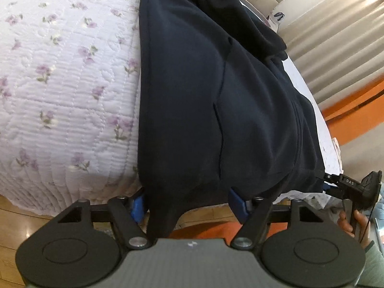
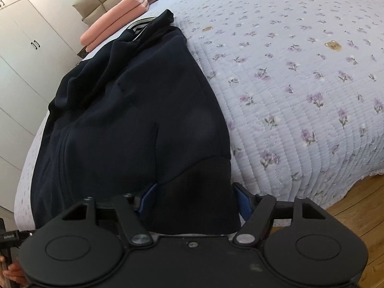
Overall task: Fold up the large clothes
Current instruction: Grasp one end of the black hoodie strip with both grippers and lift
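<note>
A big dark hoodie (image 1: 216,96) lies on the bed (image 1: 60,72), along one side, and its bottom hem hangs over the near edge. It looks soft, thick and floppy, so it will sag and bend wherever it is not held up. It looks a bit heavy for cloth, but not slippery, and it cannot break.

The left claw (image 1: 189,200) is wide, with the hem bunched between its blue fingers (image 1: 138,206). If it pinches the cloth cannot be told. The right claw (image 2: 194,200) is wide too, with the other hem corner between its fingers (image 2: 243,202); its grip cannot be told either.

The two hem corners look like the best places to hold. A pink cloth (image 2: 112,26) sits folded near the far edge.
</note>
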Demonstrator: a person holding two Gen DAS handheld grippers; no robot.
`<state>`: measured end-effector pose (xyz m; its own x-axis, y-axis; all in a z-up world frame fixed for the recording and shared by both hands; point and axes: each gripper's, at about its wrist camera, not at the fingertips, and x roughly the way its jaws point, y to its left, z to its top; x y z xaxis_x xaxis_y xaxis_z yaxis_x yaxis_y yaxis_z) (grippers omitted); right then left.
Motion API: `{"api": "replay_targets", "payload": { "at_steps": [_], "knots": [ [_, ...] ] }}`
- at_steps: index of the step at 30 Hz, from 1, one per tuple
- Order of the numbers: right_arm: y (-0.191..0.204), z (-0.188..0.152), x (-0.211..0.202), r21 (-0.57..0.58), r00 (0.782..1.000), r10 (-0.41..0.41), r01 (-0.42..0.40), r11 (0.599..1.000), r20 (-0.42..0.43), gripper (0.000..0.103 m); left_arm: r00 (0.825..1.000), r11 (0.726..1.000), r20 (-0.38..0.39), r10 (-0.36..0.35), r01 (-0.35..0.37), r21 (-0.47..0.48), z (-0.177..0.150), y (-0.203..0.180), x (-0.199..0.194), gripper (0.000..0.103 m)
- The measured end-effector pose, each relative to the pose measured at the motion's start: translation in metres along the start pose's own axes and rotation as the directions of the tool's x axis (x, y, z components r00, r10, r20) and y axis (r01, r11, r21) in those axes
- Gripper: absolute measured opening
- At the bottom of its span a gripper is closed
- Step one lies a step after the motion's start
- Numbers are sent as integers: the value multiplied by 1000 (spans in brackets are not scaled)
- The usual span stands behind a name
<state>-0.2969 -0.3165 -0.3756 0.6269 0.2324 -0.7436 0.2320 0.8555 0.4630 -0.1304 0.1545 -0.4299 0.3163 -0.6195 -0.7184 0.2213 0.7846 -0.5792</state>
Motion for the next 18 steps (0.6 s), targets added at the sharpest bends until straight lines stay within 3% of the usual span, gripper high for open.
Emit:
{"api": "replay_targets", "payload": {
  "at_steps": [1,2,4,6,9,13,18],
  "knots": [
    [1,-1,-1,-5,1000,3,-3,1000,6,63,1000,1000,2,-4,4,-8,-1,1,1,64],
    [2,-3,-3,-8,1000,11,-11,1000,14,47,1000,1000,2,-1,1,-9,0,1,2,59],
    [6,-3,-7,-27,1000,13,-12,1000,27,28,1000,999,2,29,-29,13,0,-3,2,24],
    [11,-4,-13,-56,999,-5,7,998,38,16,1000,999,-3,14,-14,36,-1,-6,-4,15],
    [18,-4,-26,-77,998,-13,18,997,61,13,1000,995,12,13,-14,95,-5,-19,-19,12],
    [26,1,-40,-76,995,2,5,997,100,12,996,996,63,-67,63,59,-2,-26,-41,11],
    [44,26,-51,-71,986,38,-27,997,164,12,964,983,189,-186,184,30,18,-40,-72,11]
  ]
}}
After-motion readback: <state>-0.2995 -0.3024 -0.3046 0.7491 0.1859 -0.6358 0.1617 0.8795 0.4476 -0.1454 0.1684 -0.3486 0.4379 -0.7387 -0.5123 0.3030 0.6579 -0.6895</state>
